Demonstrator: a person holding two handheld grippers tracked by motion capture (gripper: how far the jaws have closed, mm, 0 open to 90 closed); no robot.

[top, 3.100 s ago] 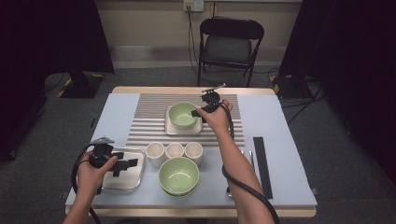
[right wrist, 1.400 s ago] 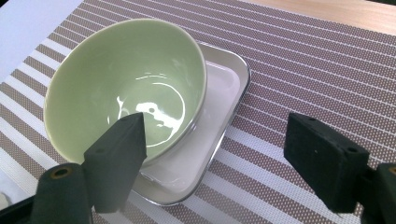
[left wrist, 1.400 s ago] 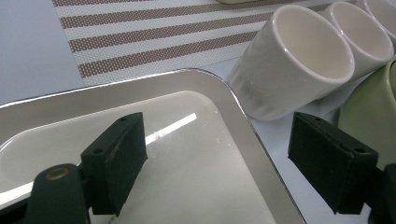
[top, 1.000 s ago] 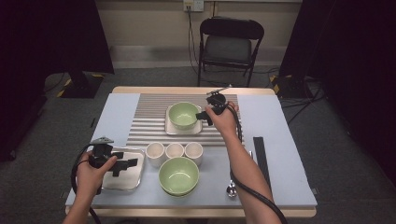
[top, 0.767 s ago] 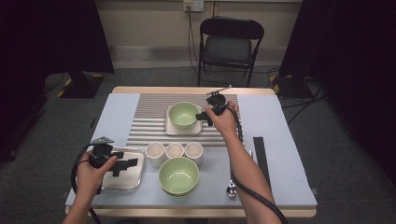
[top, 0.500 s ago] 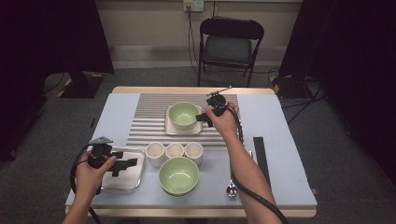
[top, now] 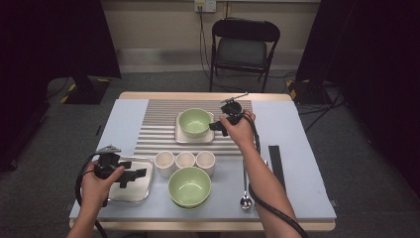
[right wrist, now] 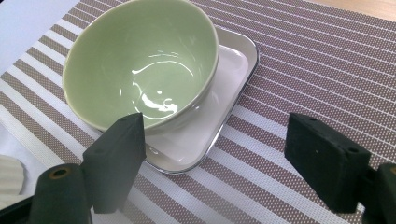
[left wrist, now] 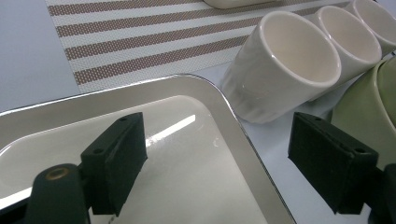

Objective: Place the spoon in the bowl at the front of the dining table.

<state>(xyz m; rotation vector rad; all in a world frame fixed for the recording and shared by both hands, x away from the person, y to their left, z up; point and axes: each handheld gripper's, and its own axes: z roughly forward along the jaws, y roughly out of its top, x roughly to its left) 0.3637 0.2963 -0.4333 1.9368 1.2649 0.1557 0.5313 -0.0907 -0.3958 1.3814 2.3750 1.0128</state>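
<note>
Two grippers stand with jaws spread, gripping nothing. Left gripper (top: 130, 174) hovers over the shiny square metal tray (left wrist: 224, 116), beside three cream ceramic cups (top: 185, 159). Right gripper (top: 216, 126) sits just beside the pale green ceramic bowl (right wrist: 140, 60), which rests on a white square plate (right wrist: 233, 74) atop the striped placemat (top: 153, 129).

1. The right tongs (top: 218, 126) were reaching over the small green bowl (top: 194, 121) on the white plate (top: 181, 137).
2. They have pulled back to the bowl's right side and hang open there.
</note>
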